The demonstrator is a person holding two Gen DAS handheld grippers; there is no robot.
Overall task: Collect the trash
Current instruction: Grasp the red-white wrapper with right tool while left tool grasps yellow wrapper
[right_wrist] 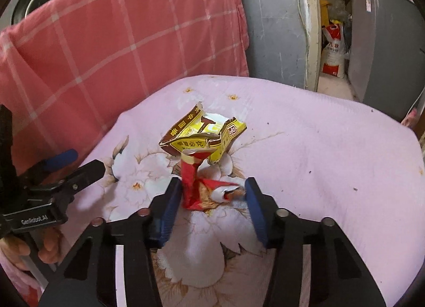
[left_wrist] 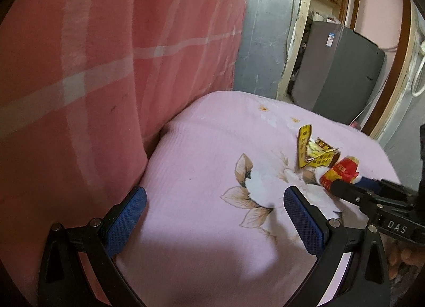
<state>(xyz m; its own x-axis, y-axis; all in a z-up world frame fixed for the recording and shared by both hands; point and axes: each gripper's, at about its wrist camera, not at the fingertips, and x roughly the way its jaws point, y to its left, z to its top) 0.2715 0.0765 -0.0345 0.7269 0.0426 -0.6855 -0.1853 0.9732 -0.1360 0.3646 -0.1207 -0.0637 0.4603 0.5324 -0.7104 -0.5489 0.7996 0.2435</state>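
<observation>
Closing in on the red wrapper [right_wrist: 198, 190], we have the right gripper [right_wrist: 212, 195] straddling it on the pink floral bedcover [right_wrist: 318, 147]. In the right wrist view the left pad sits against the wrapper's upright red fold; the right pad stands just beside the torn, crumpled end, and we cannot tell for certain whether it touches. We therefore record the jaws as partly drawn together around the wrapper, with no firm clamp yet confirmed.

The wrapper lies directly ahead between the fingers, its crumpled body spread roughly across the gap from pad to pad, with one tall flap rising at the left side. Just beyond it, touching or nearly so, sits the torn yellow carton [right_wrist: 204, 134], further from us along the same line.

The left gripper [left_wrist: 215, 216] hovers over bare bedcover, jaws wide apart and nothing between them. From its wrist view both pieces of trash lie ahead and to the right, well apart from its pads, so the right hand is clearly the nearer one.

Judgement: the coming move turns on the right pad meeting the wrapper's torn end; the yellow carton behind is close enough to be nudged if we push forward.

Behind the bed, a red checked blanket [right_wrist: 119, 41] hangs.
</observation>
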